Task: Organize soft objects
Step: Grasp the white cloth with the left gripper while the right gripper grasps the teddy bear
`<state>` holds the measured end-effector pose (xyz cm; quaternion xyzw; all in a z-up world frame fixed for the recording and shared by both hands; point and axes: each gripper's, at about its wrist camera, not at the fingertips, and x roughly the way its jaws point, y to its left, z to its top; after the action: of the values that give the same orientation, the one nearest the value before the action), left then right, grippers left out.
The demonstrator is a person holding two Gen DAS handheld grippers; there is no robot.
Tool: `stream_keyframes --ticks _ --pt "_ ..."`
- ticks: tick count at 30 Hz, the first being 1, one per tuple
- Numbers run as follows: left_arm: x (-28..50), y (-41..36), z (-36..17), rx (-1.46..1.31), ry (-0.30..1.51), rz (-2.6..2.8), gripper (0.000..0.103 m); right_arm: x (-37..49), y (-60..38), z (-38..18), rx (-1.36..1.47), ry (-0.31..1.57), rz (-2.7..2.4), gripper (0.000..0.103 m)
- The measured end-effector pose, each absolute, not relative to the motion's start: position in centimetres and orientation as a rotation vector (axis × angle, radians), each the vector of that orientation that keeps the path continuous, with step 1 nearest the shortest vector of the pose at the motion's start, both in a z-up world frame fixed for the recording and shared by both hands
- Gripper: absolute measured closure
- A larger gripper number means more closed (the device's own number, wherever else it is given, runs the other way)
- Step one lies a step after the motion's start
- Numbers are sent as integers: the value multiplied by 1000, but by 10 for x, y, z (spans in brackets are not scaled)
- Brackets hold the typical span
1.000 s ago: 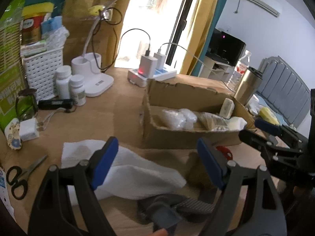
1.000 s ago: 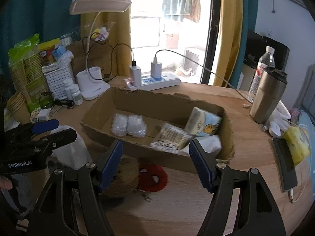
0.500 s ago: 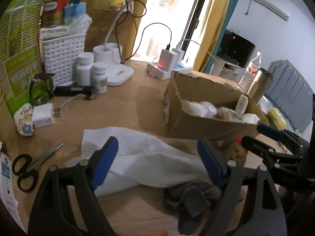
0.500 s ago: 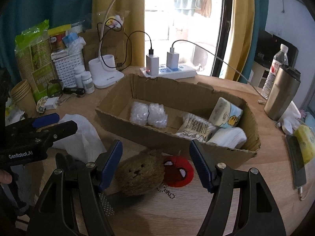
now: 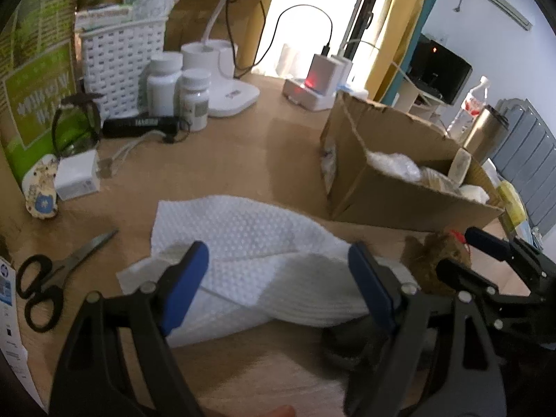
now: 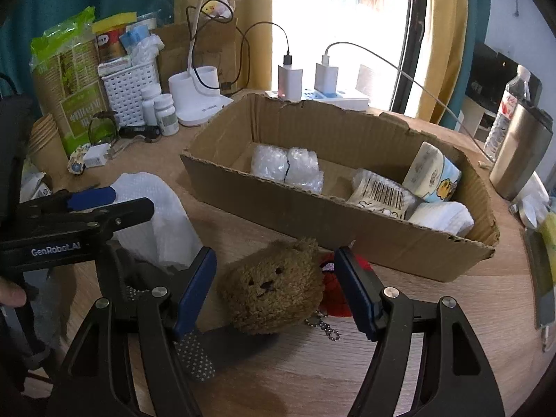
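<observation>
A brown plush bear head (image 6: 274,286) lies on the wooden table in front of the cardboard box (image 6: 312,208), with a red plush keychain (image 6: 335,292) behind it. My right gripper (image 6: 278,292) is open, its blue pads on either side of the bear, not touching it. A white dotted cloth (image 5: 250,243) lies flat on the table. My left gripper (image 5: 278,285) is open just above the cloth's near edge. A grey sock (image 6: 198,344) lies beside the bear. The box holds bubble wrap (image 6: 286,166), a barcode pack, tissues and a folded white towel.
At the back stand a white basket (image 5: 118,55), two pill bottles (image 5: 180,93), a lamp base and a power strip (image 6: 312,93). Scissors (image 5: 48,278) lie at the left. A steel tumbler (image 6: 521,153) and water bottle stand at the right.
Both grippers have come down and closer to the table. The right gripper now straddles the bear; the left one has neared the white cloth. Both stayed open.
</observation>
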<state>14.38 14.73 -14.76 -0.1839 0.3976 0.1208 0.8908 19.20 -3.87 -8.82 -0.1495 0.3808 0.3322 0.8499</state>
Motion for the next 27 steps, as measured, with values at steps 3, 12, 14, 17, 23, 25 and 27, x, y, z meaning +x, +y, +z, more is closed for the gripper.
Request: stream_keyframes --ticks 3,12,14,17,23,25,27 --pt "148 147 -152 -377 852 251 19 194 -38 -90 -315 810 703 30" --pt "162 122 -161 -172 933 299 15 197 -34 -99 -324 832 717 30" --pt "162 123 -161 -173 932 298 15 197 -34 -100 -329 828 718 30" --pt "161 124 -161 -179 928 295 16 195 -33 -101 -337 824 721 30" --pt "158 120 -156 -168 908 272 45 193 -33 -103 -354 817 728 40" --pt "158 118 -155 -165 904 258 54 191 -31 -104 -370 815 737 42" --pt "157 117 -154 -173 900 244 61 190 -31 -104 -376 812 742 46"
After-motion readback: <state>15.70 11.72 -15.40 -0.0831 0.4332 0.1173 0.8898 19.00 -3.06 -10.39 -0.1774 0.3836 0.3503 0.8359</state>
